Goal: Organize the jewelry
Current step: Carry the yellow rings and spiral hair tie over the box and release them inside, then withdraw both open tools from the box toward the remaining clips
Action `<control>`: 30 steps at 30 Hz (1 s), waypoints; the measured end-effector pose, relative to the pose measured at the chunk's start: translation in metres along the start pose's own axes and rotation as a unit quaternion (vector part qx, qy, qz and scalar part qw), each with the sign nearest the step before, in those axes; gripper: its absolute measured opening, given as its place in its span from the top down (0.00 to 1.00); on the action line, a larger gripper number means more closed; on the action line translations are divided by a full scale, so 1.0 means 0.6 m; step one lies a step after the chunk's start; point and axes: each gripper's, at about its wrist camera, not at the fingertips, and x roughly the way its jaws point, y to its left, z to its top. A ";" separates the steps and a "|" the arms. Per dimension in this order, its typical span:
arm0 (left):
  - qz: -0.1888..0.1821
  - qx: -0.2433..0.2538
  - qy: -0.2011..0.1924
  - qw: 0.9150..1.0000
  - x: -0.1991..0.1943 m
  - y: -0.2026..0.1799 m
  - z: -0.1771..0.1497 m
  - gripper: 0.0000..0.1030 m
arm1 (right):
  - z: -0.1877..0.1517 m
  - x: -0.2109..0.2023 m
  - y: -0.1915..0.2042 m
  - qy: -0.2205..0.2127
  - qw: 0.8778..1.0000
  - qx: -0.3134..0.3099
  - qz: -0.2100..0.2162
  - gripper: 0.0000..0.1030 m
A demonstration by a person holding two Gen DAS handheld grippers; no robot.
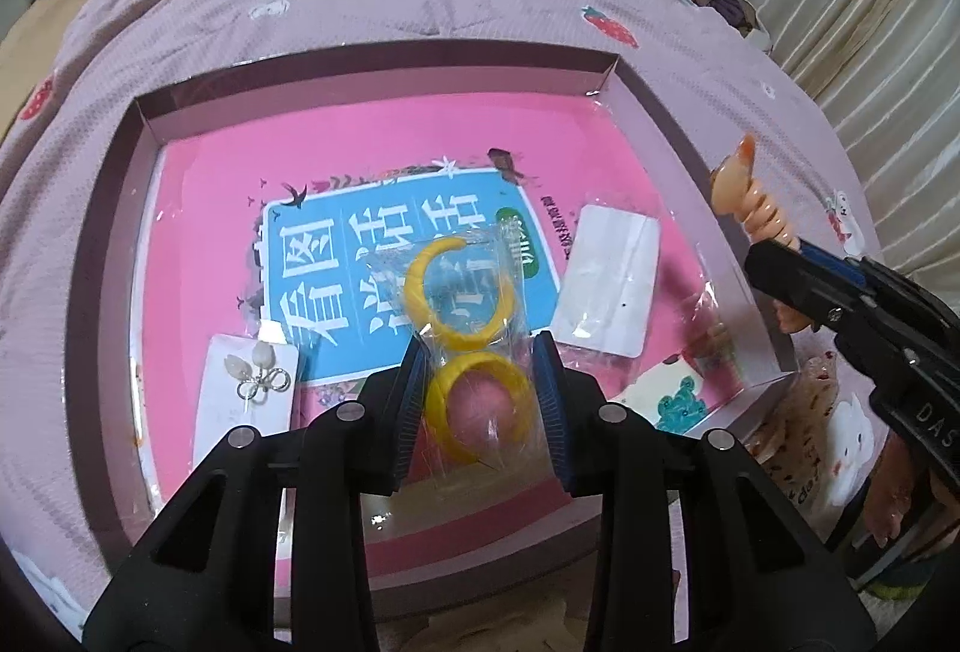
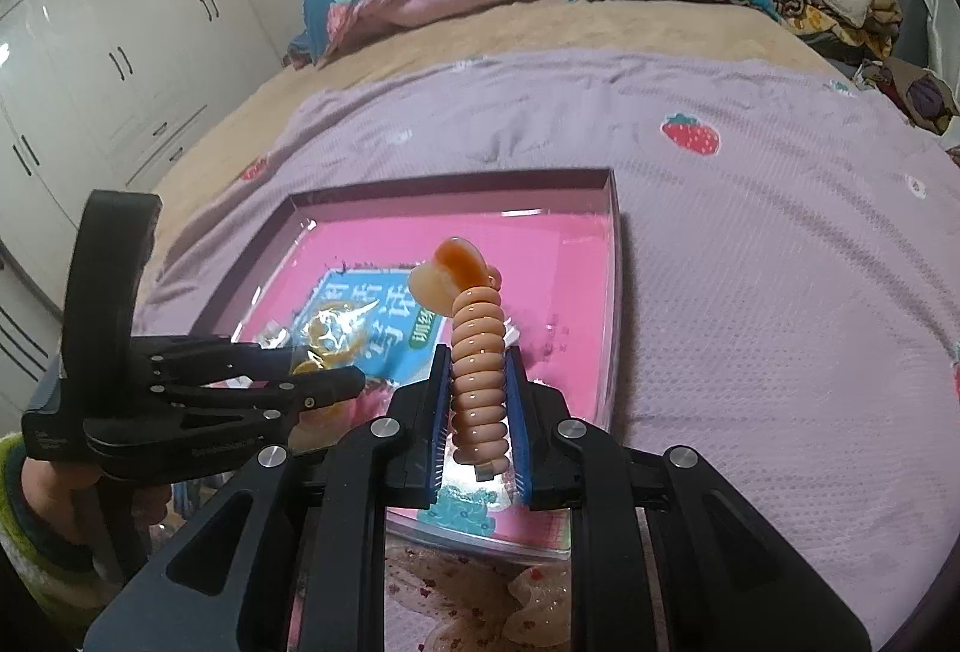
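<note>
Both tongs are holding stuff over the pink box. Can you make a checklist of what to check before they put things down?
1. Left tongs hold the clear plastic bag of yellow hoop earrings: ok, the pads press on its sides.
2. Right tongs hold the peach coiled hair tie: ok, squeezed between both pads.
3. Bag is over the shallow lilac-walled box with the pink floor: ok.
4. Free spot under the bag: ok, bare pink floor lies between the white card with pearl earrings and the blank white card.
5. Hair tie is over the box: ok, near its right wall.
6. Tongs are apart: ok, a clear gap.
</note>
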 end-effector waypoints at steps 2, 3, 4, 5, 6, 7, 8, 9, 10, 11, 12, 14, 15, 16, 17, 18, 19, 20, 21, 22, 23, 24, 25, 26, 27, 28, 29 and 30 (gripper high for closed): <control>0.000 -0.001 0.002 1.000 0.002 0.003 -0.002 0.74 | -0.002 0.010 0.000 0.008 1.000 -0.002 -0.004 0.84; -0.001 -0.002 0.002 1.000 0.003 0.005 -0.003 0.73 | -0.003 0.013 -0.001 0.011 1.000 -0.003 -0.005 0.84; -0.001 -0.003 0.003 1.000 0.003 0.007 -0.005 0.73 | -0.004 0.016 -0.001 0.015 1.000 -0.003 -0.006 0.84; -0.001 -0.003 0.004 1.000 0.004 0.008 -0.007 0.73 | -0.006 0.020 -0.001 0.019 1.000 -0.003 -0.007 0.84; -0.001 -0.004 0.004 1.000 0.004 0.010 -0.008 0.73 | -0.008 0.023 -0.001 0.023 1.000 -0.002 -0.008 0.83; -0.003 -0.004 0.004 1.000 0.003 0.010 -0.008 0.73 | -0.011 0.025 -0.001 0.026 1.000 -0.001 -0.008 0.83; -0.002 -0.004 0.004 1.000 0.002 0.011 -0.009 0.73 | -0.013 0.026 0.000 0.027 1.000 -0.002 -0.007 0.83; -0.002 -0.004 0.004 1.000 0.002 0.011 -0.009 0.73 | -0.015 0.027 0.001 0.029 1.000 -0.003 -0.008 0.83; -0.002 -0.005 0.004 1.000 0.001 0.013 -0.009 0.73 | -0.017 0.027 0.001 0.030 1.000 -0.002 -0.008 0.83; -0.003 -0.007 0.004 1.000 0.000 0.014 -0.010 0.72 | -0.019 0.027 0.001 0.031 0.999 -0.001 -0.007 0.83; -0.003 -0.008 0.004 1.000 0.000 0.015 -0.011 0.71 | -0.020 0.027 0.001 0.032 0.999 0.000 -0.006 0.82; -0.004 -0.014 0.002 1.000 -0.004 0.018 -0.013 0.69 | -0.022 0.023 0.000 0.030 1.000 0.006 -0.003 0.74; -0.005 -0.016 0.002 1.000 -0.006 0.020 -0.014 0.68 | -0.023 0.019 0.000 0.028 1.000 0.009 -0.003 0.68; -0.005 -0.018 0.001 1.000 -0.007 0.021 -0.015 0.66 | -0.024 0.015 -0.001 0.025 1.000 0.012 -0.002 0.66; -0.006 -0.019 0.000 1.000 -0.011 0.022 -0.017 0.65 | -0.025 0.010 -0.003 0.022 1.000 0.016 -0.002 0.64; -0.005 -0.020 -0.002 1.000 -0.013 0.022 -0.019 0.64 | -0.026 0.006 -0.004 0.020 1.000 0.019 0.000 0.61; -0.006 -0.021 -0.003 1.000 -0.016 0.023 -0.020 0.62 | -0.027 -0.001 -0.005 0.018 1.000 0.023 0.003 0.59; -0.007 -0.024 -0.005 1.000 -0.018 0.024 -0.021 0.60 | -0.028 -0.010 -0.007 0.013 1.000 0.027 0.003 0.54; -0.007 -0.026 -0.007 1.000 -0.022 0.024 -0.022 0.57 | -0.029 -0.016 -0.007 0.010 1.000 0.029 0.002 0.49; -0.007 -0.027 -0.009 1.000 -0.025 0.024 -0.023 0.54 | -0.029 -0.024 -0.007 0.005 1.000 0.031 0.001 0.46; -0.007 -0.027 -0.012 1.000 -0.031 0.024 -0.024 0.52 | -0.030 -0.032 -0.008 0.000 0.999 0.034 0.000 0.42; -0.006 -0.029 -0.016 0.999 -0.037 0.023 -0.025 0.49 | -0.031 -0.041 -0.009 -0.006 0.999 0.038 0.000 0.38; -0.007 -0.032 -0.020 0.999 -0.045 0.023 -0.027 0.45 | -0.032 -0.048 -0.010 -0.010 0.999 0.042 0.000 0.36; -0.007 -0.034 -0.024 0.999 -0.051 0.023 -0.027 0.44 | -0.033 -0.056 -0.010 -0.014 0.999 0.045 0.000 0.34; -0.007 -0.035 -0.028 0.999 -0.058 0.023 -0.029 0.42 | -0.034 -0.062 -0.010 -0.016 0.999 0.046 0.000 0.33; -0.006 -0.037 -0.032 0.999 -0.066 0.023 -0.030 0.38 | -0.035 -0.069 -0.010 -0.019 0.999 0.048 0.000 0.31; -0.005 -0.039 -0.037 0.999 -0.075 0.023 -0.032 0.36 | -0.035 -0.076 -0.010 -0.022 0.999 0.049 0.000 0.28; -0.003 -0.041 -0.041 0.998 -0.083 0.022 -0.033 0.31 | -0.037 -0.084 -0.009 -0.026 0.998 0.049 0.000 0.26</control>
